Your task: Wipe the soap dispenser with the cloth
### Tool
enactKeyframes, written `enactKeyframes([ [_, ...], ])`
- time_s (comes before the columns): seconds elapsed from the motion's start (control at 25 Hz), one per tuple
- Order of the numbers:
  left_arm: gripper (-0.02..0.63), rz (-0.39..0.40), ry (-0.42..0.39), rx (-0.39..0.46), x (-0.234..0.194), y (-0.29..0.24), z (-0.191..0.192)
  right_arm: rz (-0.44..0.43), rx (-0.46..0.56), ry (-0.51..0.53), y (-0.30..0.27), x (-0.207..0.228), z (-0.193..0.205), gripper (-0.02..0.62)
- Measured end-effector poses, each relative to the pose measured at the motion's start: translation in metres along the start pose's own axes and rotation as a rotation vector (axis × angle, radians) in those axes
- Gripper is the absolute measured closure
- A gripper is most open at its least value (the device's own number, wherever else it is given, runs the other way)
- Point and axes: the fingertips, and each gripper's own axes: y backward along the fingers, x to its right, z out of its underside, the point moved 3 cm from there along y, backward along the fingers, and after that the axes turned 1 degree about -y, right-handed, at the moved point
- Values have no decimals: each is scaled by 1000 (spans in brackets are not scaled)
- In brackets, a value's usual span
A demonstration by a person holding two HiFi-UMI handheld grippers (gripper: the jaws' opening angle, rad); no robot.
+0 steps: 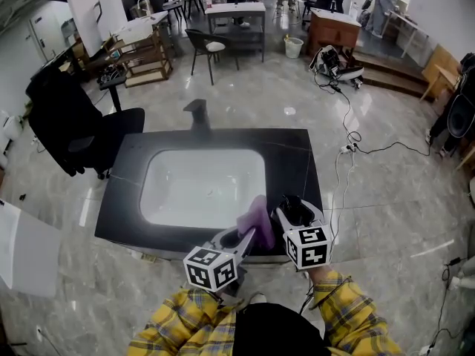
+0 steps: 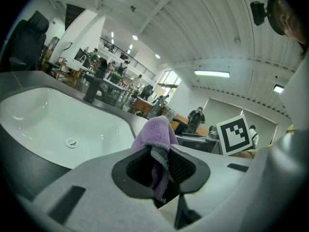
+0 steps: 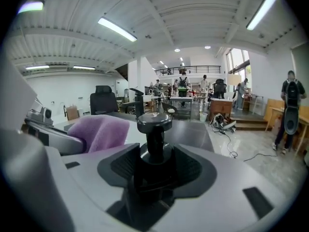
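My left gripper (image 1: 249, 236) is shut on a purple cloth (image 1: 258, 217), which stands up from between the jaws over the counter's front edge. In the left gripper view the cloth (image 2: 157, 134) bunches above the jaws of that gripper (image 2: 161, 167) and hangs down through them. My right gripper (image 1: 292, 212) is shut on a black soap dispenser (image 1: 295, 208), just right of the cloth. The right gripper view has the dispenser's pump head (image 3: 154, 121) upright between the jaws of the right gripper (image 3: 153, 167), with the cloth (image 3: 99, 131) close on its left.
A black counter (image 1: 297, 154) holds a white sink basin (image 1: 204, 184) with a dark faucet (image 1: 197, 110) behind it. A black office chair (image 1: 74, 128) stands to the left. Cables (image 1: 349, 147) run over the floor at right. Desks and people are far back.
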Motion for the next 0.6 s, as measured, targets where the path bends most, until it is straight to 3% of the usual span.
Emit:
enactKeyframes([
  [0.32,541,0,3,4,0,-1,0,115,1,-43,3,0,2,384],
  [0.6,541,16,24,12,0,-3,-1,40,56,41,13,-6,-4,371],
])
